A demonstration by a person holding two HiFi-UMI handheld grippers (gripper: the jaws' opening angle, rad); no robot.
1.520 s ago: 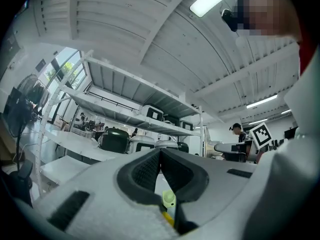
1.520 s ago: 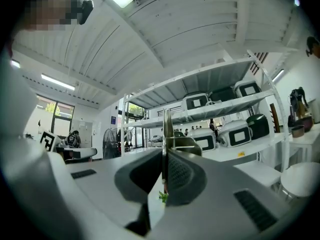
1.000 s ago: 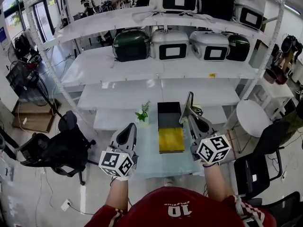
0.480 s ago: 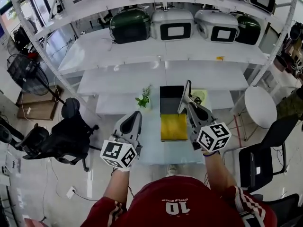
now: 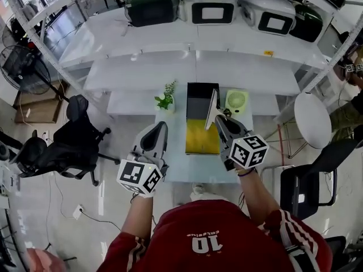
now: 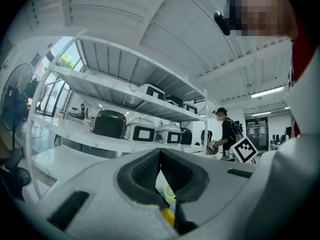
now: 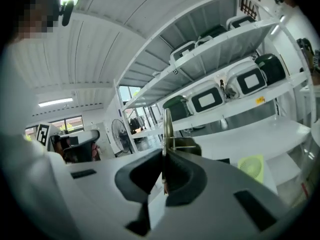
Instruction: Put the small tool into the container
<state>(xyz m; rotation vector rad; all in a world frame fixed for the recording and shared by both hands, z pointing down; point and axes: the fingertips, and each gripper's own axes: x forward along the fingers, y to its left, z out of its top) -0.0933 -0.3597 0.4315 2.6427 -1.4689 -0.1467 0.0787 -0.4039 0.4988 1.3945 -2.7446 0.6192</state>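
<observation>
White shelving (image 5: pixel 193 75) fills the far side. In front of it stands a small pale surface (image 5: pixel 173 171). From the head view, a long container (image 5: pixel 199 140), black at its far end and yellow nearer, lies down the middle of the surface.

The left gripper (image 5: pixel 157 128) hangs over the bare strip left of the container, and its near edge is clear. The right gripper (image 5: pixel 218 119) sits at the container's right rim.

Only the gripper views settle the fingers. The left gripper (image 6: pixel 160 154) has its fingers together at the tips with nothing between them. The right gripper (image 7: pixel 164 156) has its fingers clamped on the small tool (image 7: pixel 167 126), which looks like a thin metal blade standing upright.

From above, the tool (image 5: pixel 212 107) rises over the container's right edge, not inside it. A potted plant (image 5: pixel 165 100) stands by the far left corner, and a small green fan (image 5: pixel 237 101) stands by the far right.
</observation>
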